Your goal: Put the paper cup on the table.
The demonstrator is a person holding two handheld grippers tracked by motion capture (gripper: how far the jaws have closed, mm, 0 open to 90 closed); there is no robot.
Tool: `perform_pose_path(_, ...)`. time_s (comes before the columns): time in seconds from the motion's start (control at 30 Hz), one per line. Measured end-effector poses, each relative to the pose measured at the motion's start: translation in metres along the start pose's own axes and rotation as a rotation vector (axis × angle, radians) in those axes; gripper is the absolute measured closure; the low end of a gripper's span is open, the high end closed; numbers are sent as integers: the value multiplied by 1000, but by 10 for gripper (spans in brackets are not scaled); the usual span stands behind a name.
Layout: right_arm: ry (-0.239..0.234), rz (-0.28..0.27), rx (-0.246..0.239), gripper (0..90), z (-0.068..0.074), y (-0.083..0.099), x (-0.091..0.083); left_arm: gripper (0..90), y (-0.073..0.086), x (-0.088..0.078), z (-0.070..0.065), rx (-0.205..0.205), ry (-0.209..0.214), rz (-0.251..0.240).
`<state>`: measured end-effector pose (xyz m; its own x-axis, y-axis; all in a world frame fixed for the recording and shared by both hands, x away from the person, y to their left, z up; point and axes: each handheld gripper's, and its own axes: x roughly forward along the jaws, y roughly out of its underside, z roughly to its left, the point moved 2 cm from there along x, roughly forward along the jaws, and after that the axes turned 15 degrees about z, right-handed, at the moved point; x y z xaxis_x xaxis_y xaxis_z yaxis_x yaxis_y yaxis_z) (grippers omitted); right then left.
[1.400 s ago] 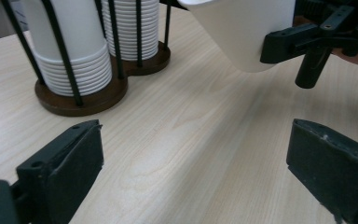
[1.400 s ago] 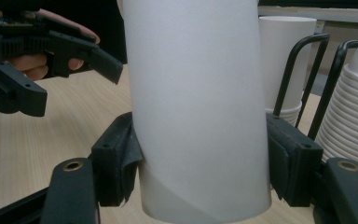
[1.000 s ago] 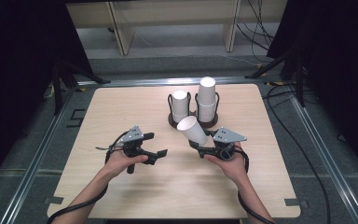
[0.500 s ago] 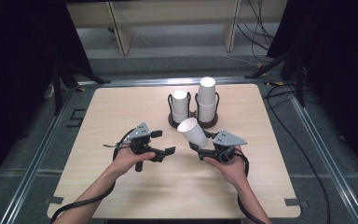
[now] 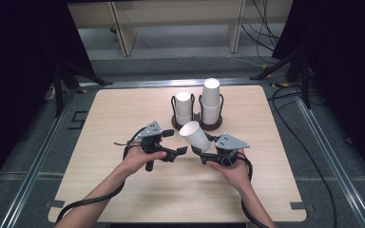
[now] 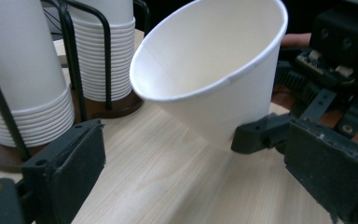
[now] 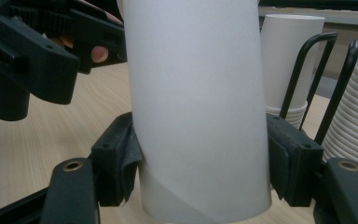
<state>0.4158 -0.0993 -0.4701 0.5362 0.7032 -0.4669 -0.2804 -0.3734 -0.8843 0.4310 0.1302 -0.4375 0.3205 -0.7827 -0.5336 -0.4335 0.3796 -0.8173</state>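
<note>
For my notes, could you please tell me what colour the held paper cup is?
Plain white paper cup, inside and out; left gripper view shows it best.

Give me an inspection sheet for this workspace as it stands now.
Surface: light wooden table with rounded corners, bare wood around the work.
Job's things: single white paper cup, tilted, mouth towards the left gripper; two stacks of white paper cups in black wire holders, shorter and taller, side by side.
Clutter: nothing seen.
Grippers: right gripper clamps the single cup near its base; left gripper open, holding nothing.
Cables: black cables trail from both grippers; more on the floor.
Surroundings: grey floor, wooden frame legs, dark curtains.
</note>
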Motion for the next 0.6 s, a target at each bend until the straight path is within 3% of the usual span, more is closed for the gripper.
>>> perform_pose_path(0.03, -17, 6, 21, 342, 2, 0, 0, 48, -1, 0, -1, -4, -10, 11)
perform_pose_path(0.13, 10, -7, -14, 342, 0, 0, -1, 46, -5, 2, -2, -16, 9, 8)
perform_pose_path(0.17, -6, -3, 11, 342, 2, 0, -1, 46, -6, 4, -2, -17, 14, 8)
perform_pose_path(0.23, 8, -12, -19, 342, 0, -1, 0, 45, -8, 7, -2, -12, 19, 1)
perform_pose_path(0.3, -12, -18, -8, 342, 2, -1, 2, 44, -10, 7, -3, -6, 2, 15)
perform_pose_path(0.33, 16, -10, -18, 342, 1, 0, 0, 44, -11, 7, -3, -11, 8, 14)
perform_pose_path(0.37, -9, -15, -6, 342, 1, 0, 2, 44, -12, 8, -3, -13, 10, 12)
perform_pose_path(0.47, 6, -6, -7, 342, 1, 1, 2, 43, -13, 11, -3, -11, 19, 17)
perform_pose_path(0.6, -11, -9, -10, 342, 3, 0, 2, 42, -15, 14, -3, -23, 27, 16)
